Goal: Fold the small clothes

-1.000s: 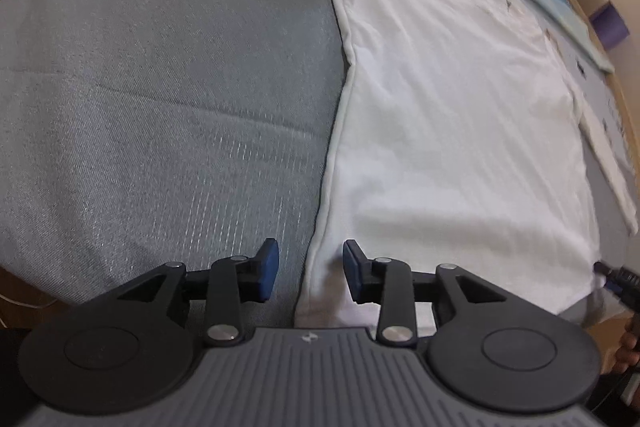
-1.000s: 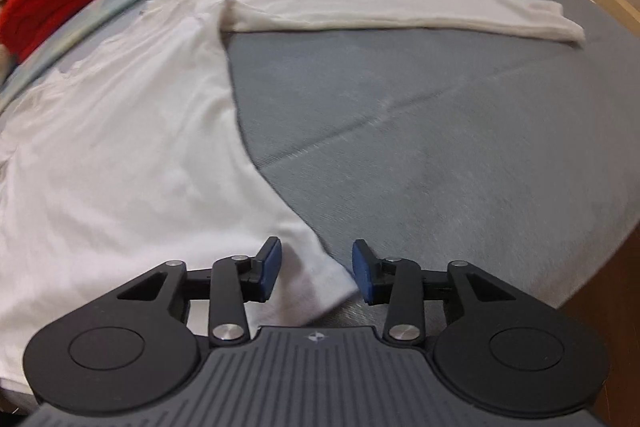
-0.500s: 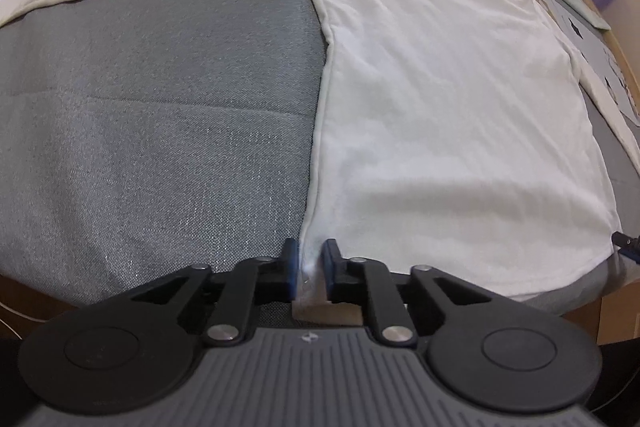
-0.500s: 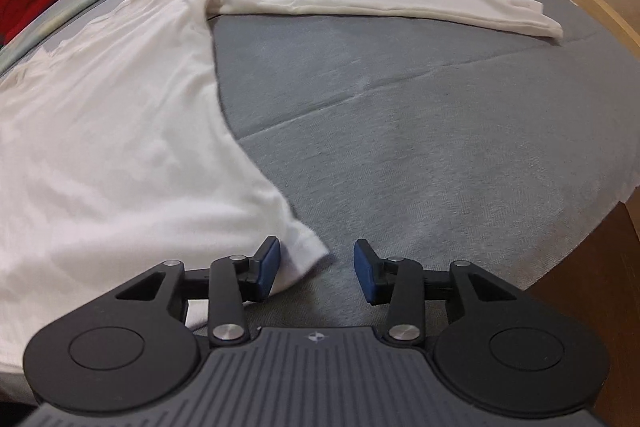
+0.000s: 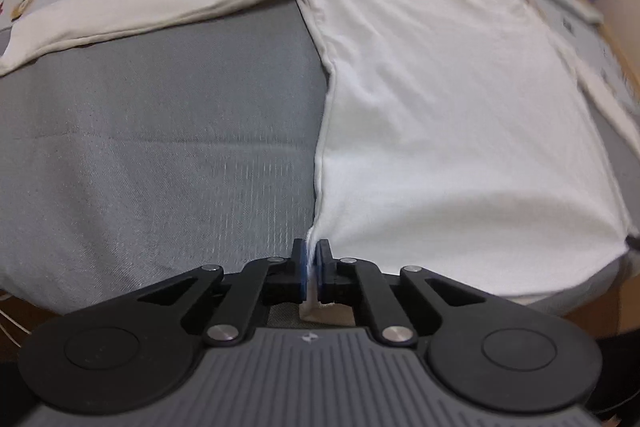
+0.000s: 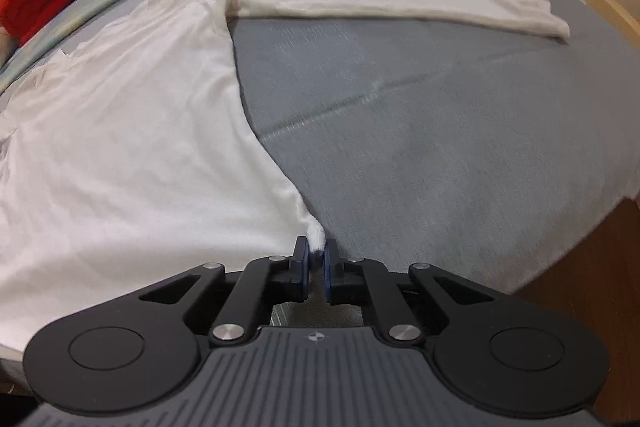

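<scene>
White shirt (image 5: 440,131) lies flat on grey mat (image 5: 160,147), sleeves out to both sides. Left gripper (image 5: 311,267) just closed, clamped on near-left hem corner; right gripper (image 6: 317,269) just closed too, pinching near-right corner. Next, I'd say: lift both corners level w/ even tension, carry hem toward far collar, keep side edges aligned, no yanking or cloth bunches.

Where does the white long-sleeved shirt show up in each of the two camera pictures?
Left wrist view: the white shirt fills the right half, one sleeve stretching to the upper left; its bottom corner is pinched in the left gripper.
Right wrist view: the shirt fills the left half, its other sleeve stretching to the upper right; the other bottom corner is pinched in the right gripper.
Shared landmark: the grey mat under the shirt.
</scene>
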Motion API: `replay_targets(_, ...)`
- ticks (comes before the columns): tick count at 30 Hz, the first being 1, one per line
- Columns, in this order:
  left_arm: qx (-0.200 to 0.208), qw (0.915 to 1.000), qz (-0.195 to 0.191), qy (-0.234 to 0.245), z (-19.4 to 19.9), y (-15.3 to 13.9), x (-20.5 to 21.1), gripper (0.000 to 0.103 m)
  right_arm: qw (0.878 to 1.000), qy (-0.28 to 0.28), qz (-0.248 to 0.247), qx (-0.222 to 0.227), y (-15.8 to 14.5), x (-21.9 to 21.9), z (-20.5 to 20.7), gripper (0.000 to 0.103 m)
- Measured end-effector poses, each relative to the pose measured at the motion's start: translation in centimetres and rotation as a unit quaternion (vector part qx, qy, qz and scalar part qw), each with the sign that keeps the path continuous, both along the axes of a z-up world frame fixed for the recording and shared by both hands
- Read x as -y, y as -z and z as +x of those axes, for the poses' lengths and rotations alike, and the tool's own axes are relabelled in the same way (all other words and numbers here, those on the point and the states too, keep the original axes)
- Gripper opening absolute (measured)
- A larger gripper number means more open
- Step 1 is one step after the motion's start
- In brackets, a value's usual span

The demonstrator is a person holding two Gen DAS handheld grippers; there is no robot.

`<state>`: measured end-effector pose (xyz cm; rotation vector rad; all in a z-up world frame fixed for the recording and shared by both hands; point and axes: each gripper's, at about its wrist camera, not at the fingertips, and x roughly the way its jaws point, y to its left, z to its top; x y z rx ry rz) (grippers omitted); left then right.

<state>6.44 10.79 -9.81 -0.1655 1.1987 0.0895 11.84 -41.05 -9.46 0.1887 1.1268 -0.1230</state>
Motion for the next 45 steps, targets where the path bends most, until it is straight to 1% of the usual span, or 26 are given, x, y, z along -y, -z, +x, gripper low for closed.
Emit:
replay_targets(3, -0.031, 0.9995, 0.008, 0.003, 0.5, 1.3, 0.2, 0.005, 1.000, -0.010, -0.011, -0.014, 0.5, -0.5, 0.2, 0.007)
replay_targets(5, -0.030, 0.9995, 0.013, 0.002, 0.6, 0.9, 0.3, 0.010, 1.000, -0.012, -0.019, -0.010, 0.3, -0.8, 0.3, 0.008)
replay_targets(6, -0.024, 0.9995, 0.019, 0.002, 0.7, 0.6, 0.4, 0.015, 1.000, -0.007, -0.029, -0.005, 0.0, -0.8, 0.3, 0.010)
replay_targets(7, -0.014, 0.9995, 0.028, 0.001, 0.6, 0.2, 0.5, 0.023, 0.999, 0.002, -0.044, 0.003, -0.3, -0.7, 0.2, 0.013)
replay_targets(8, -0.001, 0.9993, 0.037, 0.001, 0.6, -0.1, 0.6, 0.025, 0.998, 0.012, -0.058, 0.017, -0.9, -0.5, 0.1, 0.014)
replay_targets(9, 0.009, 0.9991, 0.042, 0.005, 0.6, -0.4, 0.7, 0.025, 0.998, 0.018, -0.061, 0.031, -1.3, -0.3, 0.0, 0.018)
replay_targets(11, 0.028, 0.9987, 0.037, 0.021, 0.7, -0.8, 1.5, 0.025, 0.997, 0.017, -0.048, 0.065, -2.3, -0.3, -0.1, 0.018)
replay_targets(14, 0.044, 0.9971, 0.027, 0.055, 0.8, -1.1, 2.7, 0.025, 0.995, -0.015, -0.022, 0.097, -3.0, -1.3, -0.1, 0.020)
replay_targets(15, 0.043, 0.9966, 0.025, 0.066, 0.8, -0.9, 3.1, 0.025, 0.995, -0.029, -0.011, 0.096, -2.9, -1.7, -0.1, 0.021)
replay_targets(16, 0.037, 0.9963, 0.024, 0.074, 0.9, -0.5, 3.5, 0.026, 0.995, -0.043, -0.003, 0.088, -2.7, -2.0, 0.0, 0.026)
replay_targets(17, 0.022, 0.9959, 0.027, 0.083, 0.8, 0.1, 3.8, 0.027, 0.996, -0.058, -0.001, 0.072, -2.2, -2.5, 0.2, 0.029)
replay_targets(18, 0.001, 0.9952, 0.034, 0.092, 0.9, 1.0, 4.1, 0.032, 0.996, -0.068, -0.008, 0.051, -1.5, -3.0, 0.4, 0.030)
replay_targets(19, -0.021, 0.9937, 0.042, 0.101, 0.7, 1.7, 4.3, 0.034, 0.997, -0.077, -0.020, 0.024, -0.6, -3.4, 0.6, 0.031)
replay_targets(20, -0.016, 0.9925, 0.052, 0.109, 0.4, 1.8, 4.5, 0.034, 0.996, -0.082, -0.032, -0.006, 0.4, -3.6, 0.7, 0.031)
replay_targets(22, 0.003, 0.9920, 0.062, 0.110, 0.5, 1.0, 4.8, 0.034, 0.996, -0.084, -0.037, 0.000, 0.3, -3.8, 0.7, 0.032)
replay_targets(24, 0.023, 0.9925, 0.053, 0.107, 0.5, 0.4, 4.7, 0.034, 0.996, -0.081, -0.019, 0.017, -0.4, -3.7, 0.7, 0.034)
replay_targets(26, 0.013, 0.9940, 0.039, 0.102, 0.6, 1.0, 4.5, 0.036, 0.997, -0.077, -0.024, 0.013, -0.4, -3.7, 0.8, 0.039)
replay_targets(28, -0.018, 0.9938, 0.040, 0.102, 0.8, 2.2, 4.5, 0.039, 0.996, -0.079, -0.045, -0.006, 0.4, -3.9, 0.5, 0.039)
replay_targets(29, -0.013, 0.9935, 0.044, 0.104, 0.6, 2.1, 4.6, 0.040, 0.995, -0.082, -0.052, -0.002, 0.3, -4.1, 0.5, 0.040)
replay_targets(32, 0.009, 0.9955, 0.037, 0.087, 0.7, 1.0, 4.1, 0.045, 0.995, -0.085, -0.054, 0.023, -0.5, -4.5, 0.2, 0.041)
replay_targets(33, 0.019, 0.9962, 0.038, 0.077, 0.7, 0.6, 3.9, 0.053, 0.995, -0.083, -0.052, 0.033, -0.8, -4.4, -0.1, 0.041)
replay_targets(34, 0.029, 0.9966, 0.041, 0.065, 0.7, 0.1, 3.6, 0.065, 0.995, -0.079, -0.051, 0.044, -1.1, -4.3, -0.1, 0.041)
replay_targets(36, 0.047, 0.9964, 0.057, 0.042, 0.8, -0.5, 3.1, 0.080, 0.993, -0.070, -0.057, 0.069, -1.6, -4.3, -0.2, 0.041)
replay_targets(38, 0.054, 0.9958, 0.070, 0.024, 0.9, -0.9, 2.6, 0.081, 0.992, -0.066, -0.064, 0.089, -2.0, -4.5, 0.0, 0.040)
replay_targets(43, 0.077, 0.9954, 0.058, 0.002, 0.8, -1.9, 2.1, 0.081, 0.985, -0.060, -0.072, 0.142, -3.7, -5.0, 0.0, 0.038)
replay_targets(45, 0.091, 0.9941, 0.060, 0.001, 0.3, -2.6, 2.4, 0.081, 0.983, -0.053, -0.063, 0.163, -4.5, -4.9, -0.1, 0.038)
